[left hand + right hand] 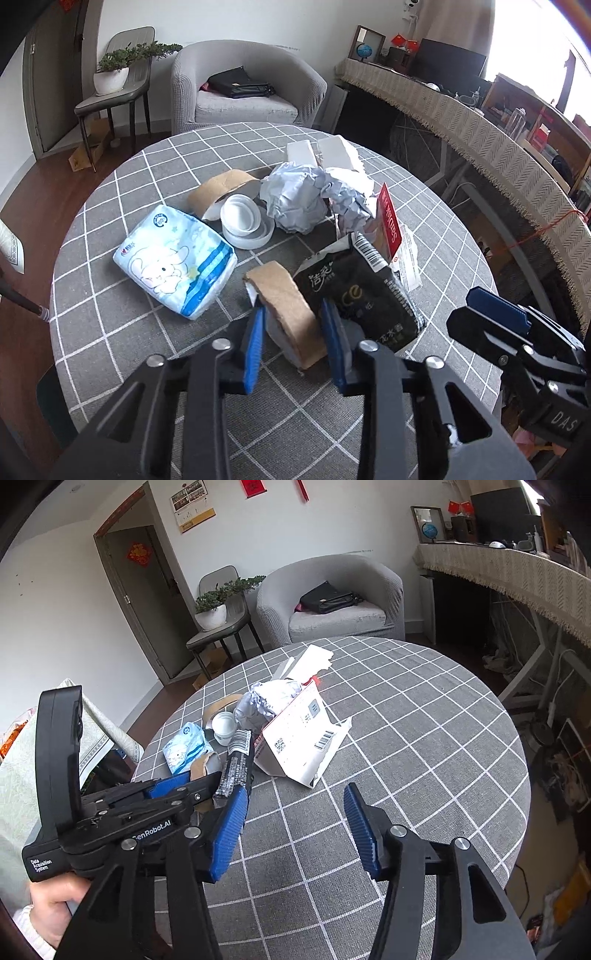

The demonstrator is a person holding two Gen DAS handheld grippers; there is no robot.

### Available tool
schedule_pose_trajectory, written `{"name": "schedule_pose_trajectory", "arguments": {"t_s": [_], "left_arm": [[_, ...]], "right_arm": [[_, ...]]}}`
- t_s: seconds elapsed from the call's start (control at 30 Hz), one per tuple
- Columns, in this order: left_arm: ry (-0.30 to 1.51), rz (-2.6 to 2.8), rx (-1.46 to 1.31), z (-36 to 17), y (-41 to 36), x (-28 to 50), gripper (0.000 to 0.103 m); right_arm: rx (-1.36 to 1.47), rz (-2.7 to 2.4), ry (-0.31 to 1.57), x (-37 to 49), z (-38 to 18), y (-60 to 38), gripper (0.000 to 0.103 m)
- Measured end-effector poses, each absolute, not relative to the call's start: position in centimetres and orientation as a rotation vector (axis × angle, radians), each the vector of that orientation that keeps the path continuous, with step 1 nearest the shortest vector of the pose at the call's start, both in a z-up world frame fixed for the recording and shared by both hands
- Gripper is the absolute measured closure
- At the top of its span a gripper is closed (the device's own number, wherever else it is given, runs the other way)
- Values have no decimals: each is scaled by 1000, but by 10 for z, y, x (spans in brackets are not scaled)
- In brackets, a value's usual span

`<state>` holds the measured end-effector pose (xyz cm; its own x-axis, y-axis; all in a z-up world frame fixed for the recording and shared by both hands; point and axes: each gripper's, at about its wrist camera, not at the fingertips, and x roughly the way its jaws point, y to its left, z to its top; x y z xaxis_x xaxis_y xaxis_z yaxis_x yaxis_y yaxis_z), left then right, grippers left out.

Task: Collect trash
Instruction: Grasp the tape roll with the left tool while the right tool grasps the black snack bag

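Observation:
Trash lies on a round table with a grey checked cloth. My left gripper has its blue fingers on both sides of a brown cardboard roll, closed against it. Beside the roll leans a black tissue pack. Further off lie a blue tissue pack, white lids, crumpled paper and a red-and-white mailer. My right gripper is open and empty over bare cloth, to the right of the pile; the mailer lies ahead of it.
Another cardboard roll and white foam pieces sit at the far side. A grey armchair with a black bag, a chair with a potted plant and a long cloth-covered counter stand beyond the table.

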<state>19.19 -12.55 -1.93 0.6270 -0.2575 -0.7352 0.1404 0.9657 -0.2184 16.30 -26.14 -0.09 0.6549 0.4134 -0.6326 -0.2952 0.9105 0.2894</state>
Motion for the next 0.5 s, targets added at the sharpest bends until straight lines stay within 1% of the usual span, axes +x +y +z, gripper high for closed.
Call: {"name": "schedule_pose_trajectory", "arguments": {"t_s": [0.03,0.37,0.43,0.47,0.5], "left_arm": [[864,-232,-141,-19,-127,192,83],[856,-222,-139,-16,-121,184,88],[856,-223,-140,-14,-118,182,91],[853,-221,-136,-13,-116,180,96],[851,-219,-132,-11,-114,179,98]], "right_arm": [[164,411,757,163,-1,-260,49],[177,414,767,159,-5,-265,52],[178,421,764,158,-3,-263,52],[178,427,764,157,-2,-262,52],[177,433,764,157,-2,-261,52]]}}
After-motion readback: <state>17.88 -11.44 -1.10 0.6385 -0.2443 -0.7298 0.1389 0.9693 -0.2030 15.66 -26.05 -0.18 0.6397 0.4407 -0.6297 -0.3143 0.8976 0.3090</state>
